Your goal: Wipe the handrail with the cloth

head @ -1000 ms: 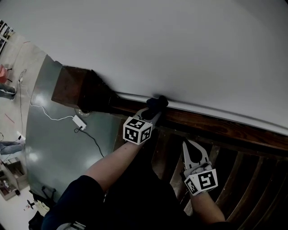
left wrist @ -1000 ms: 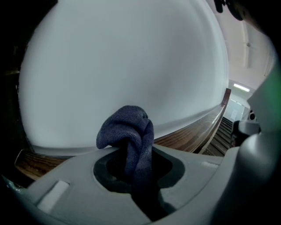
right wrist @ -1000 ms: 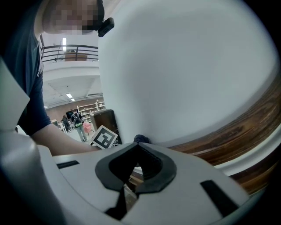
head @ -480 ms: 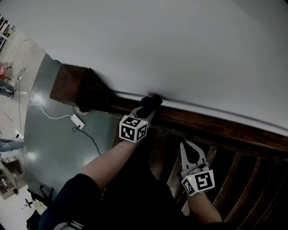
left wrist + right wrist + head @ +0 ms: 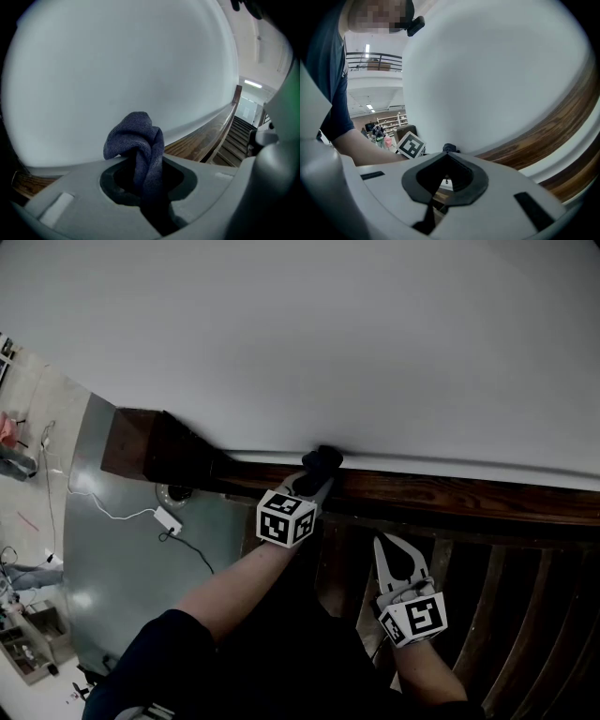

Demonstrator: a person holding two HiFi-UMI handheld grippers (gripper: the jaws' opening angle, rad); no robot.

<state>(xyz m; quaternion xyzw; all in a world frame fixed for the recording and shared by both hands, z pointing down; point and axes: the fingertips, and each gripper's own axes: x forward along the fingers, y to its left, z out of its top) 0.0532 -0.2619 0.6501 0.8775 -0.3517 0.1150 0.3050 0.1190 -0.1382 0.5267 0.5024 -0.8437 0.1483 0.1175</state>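
On the handrail [image 5: 450,493], left tool [image 5: 316,476] clamps the cloth [image 5: 324,459].

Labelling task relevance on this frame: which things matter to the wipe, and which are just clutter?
In use:
- cloth, gripped by the left gripper
- handrail

Not in use:
- white adapter with its cable, on the floor
- right gripper, shut and empty, below the rail

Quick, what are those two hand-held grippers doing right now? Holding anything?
Left hand-held gripper: closed on the dark blue cloth, at the handrail.
Right hand-held gripper: closed, holding nothing.
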